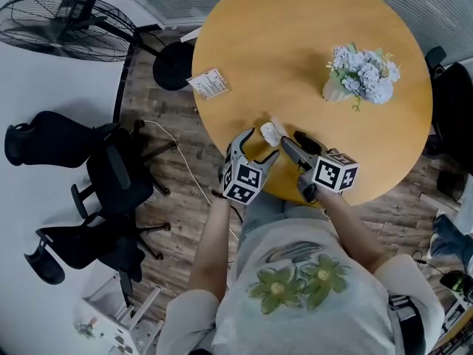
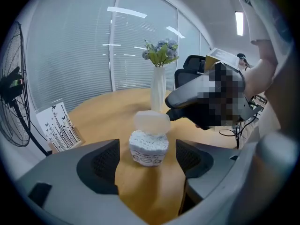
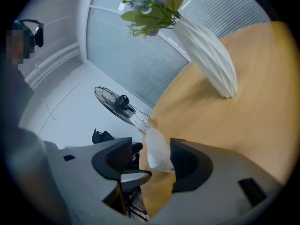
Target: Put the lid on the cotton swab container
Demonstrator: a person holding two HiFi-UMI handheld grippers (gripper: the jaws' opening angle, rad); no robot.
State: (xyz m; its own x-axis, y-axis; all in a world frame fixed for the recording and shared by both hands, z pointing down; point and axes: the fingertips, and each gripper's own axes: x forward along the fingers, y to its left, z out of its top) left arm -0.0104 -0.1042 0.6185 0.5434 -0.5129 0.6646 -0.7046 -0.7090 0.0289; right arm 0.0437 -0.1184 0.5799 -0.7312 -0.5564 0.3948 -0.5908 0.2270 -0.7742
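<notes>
While the left gripper (image 2: pixel 147 145) and right gripper (image 3: pixel 151 146) stand open, the lid (image 2: pixel 152 122) rests tilted atop the container (image 2: pixel 148 153), its label unreadable.

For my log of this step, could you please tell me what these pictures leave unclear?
Lid hinged or loose: left gripper view, its back is hidden.
Print on container: left gripper view, too small.
Right gripper body: left gripper view, mosaic covers it.
</notes>
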